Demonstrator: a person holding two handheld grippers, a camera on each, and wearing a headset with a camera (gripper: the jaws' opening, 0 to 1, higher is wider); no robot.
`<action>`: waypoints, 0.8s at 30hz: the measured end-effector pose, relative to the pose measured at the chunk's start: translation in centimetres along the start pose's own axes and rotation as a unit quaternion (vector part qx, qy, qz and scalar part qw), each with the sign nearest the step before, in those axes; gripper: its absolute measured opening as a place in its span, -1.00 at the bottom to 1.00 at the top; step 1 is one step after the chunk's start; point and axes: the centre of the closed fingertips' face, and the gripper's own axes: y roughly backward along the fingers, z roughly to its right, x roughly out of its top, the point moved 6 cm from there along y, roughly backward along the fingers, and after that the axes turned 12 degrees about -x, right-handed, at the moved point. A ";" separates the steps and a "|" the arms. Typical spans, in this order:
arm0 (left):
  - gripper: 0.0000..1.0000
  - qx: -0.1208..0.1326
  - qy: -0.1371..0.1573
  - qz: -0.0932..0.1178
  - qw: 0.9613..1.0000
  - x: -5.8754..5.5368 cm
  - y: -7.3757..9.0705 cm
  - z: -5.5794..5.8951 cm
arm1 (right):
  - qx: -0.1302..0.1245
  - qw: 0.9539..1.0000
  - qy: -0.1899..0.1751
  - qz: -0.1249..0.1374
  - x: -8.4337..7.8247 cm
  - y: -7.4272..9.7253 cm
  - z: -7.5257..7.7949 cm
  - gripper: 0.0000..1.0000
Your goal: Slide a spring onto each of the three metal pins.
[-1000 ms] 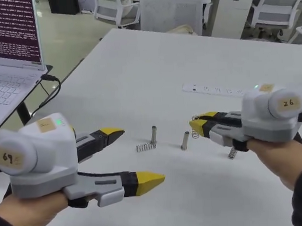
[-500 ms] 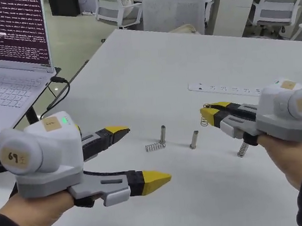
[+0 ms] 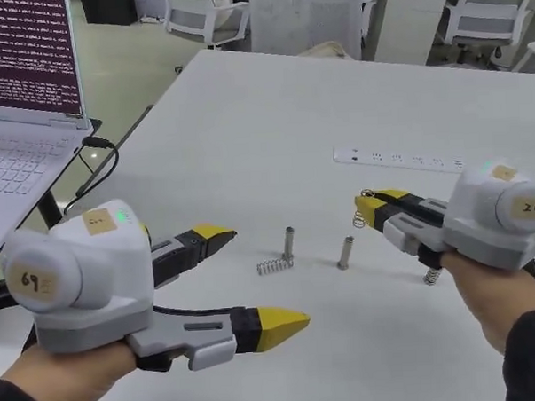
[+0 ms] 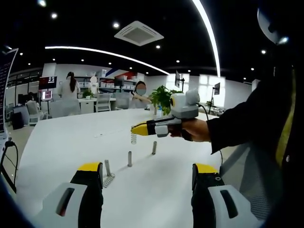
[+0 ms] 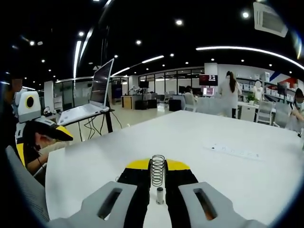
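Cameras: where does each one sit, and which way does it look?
Head view: on the person's headset, looking forward and down at the white table; both hands hold the open left gripper and the right gripper.
Left gripper view: on the left gripper, facing over three short metal pins toward the right gripper; its own yellow-tipped jaws and a dark sleeve show.
Right gripper view: on the right gripper, facing the open laptop; its jaws pinch a small steel coil spring.
Shared: each gripper view shows the other gripper.
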 end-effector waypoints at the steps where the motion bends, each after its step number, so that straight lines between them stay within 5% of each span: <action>1: 0.47 0.000 0.001 0.000 1.000 -0.1 0.0 -0.1 | -0.001 1.000 0.006 -0.001 -0.3 -0.2 -0.1 -0.85; 24: 0.47 -0.004 0.011 -0.007 1.000 -0.7 -0.3 -0.7 | -0.005 1.000 -0.010 -0.007 -2.4 -1.5 0.7 -0.85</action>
